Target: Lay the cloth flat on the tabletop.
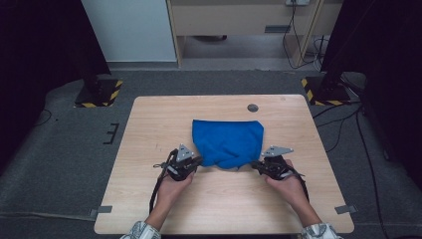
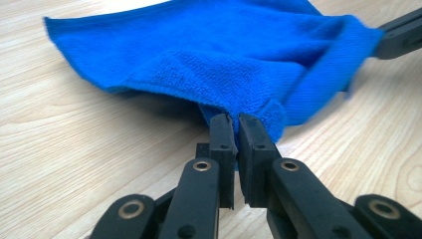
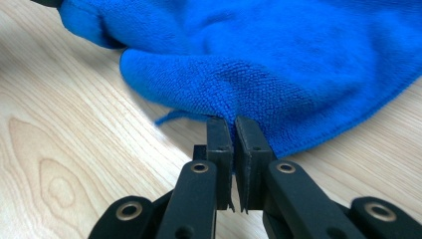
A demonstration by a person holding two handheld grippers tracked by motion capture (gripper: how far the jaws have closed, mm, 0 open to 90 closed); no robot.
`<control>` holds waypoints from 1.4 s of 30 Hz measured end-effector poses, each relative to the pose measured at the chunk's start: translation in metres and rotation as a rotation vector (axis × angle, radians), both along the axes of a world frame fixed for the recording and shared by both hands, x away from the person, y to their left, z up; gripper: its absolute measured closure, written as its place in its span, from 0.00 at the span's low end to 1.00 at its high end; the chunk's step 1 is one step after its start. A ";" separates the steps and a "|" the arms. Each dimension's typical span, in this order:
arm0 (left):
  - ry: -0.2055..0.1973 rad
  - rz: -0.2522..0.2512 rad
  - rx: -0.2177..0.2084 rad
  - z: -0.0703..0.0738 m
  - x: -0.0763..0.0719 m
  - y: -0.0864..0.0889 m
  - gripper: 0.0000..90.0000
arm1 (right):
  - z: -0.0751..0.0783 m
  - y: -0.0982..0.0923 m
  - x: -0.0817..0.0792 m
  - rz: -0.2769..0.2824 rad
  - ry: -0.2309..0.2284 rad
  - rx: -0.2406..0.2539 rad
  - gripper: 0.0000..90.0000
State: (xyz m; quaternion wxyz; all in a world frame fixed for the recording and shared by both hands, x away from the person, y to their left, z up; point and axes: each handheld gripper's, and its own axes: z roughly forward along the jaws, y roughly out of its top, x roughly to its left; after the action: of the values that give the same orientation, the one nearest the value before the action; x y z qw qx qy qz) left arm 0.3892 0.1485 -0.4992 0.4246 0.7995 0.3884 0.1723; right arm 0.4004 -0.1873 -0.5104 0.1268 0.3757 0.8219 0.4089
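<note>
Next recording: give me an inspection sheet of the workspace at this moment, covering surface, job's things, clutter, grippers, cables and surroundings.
Surface: light wooden table, with a small round grey cap near its far edge.
Job's things: blue cloth, folded, its near edge lifted at both corners.
Clutter: nothing seen.
Grippers: left gripper shut on the cloth's near-left corner; right gripper shut on its near-right corner.
Cables: one black cable trails from the left gripper; more cables run over the floor at right.
Surroundings: grey carpet, two black stands on striped bases, wooden furniture behind.
</note>
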 end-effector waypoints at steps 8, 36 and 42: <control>-0.010 0.018 -0.009 0.002 0.002 0.008 0.96 | 0.005 -0.023 0.001 -0.004 0.029 0.020 0.94; 0.009 -0.005 0.023 -0.008 0.001 0.001 0.95 | -0.004 0.001 -0.005 0.027 -0.063 -0.045 0.75; -0.002 0.001 0.000 -0.003 -0.002 0.002 0.96 | 0.004 -0.002 -0.006 0.022 -0.066 -0.005 0.96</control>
State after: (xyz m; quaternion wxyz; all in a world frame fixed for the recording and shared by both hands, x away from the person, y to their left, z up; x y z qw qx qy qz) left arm 0.3868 0.1508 -0.5019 0.4251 0.7991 0.3883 0.1733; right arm 0.3943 -0.1896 -0.5069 0.1504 0.3526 0.8223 0.4205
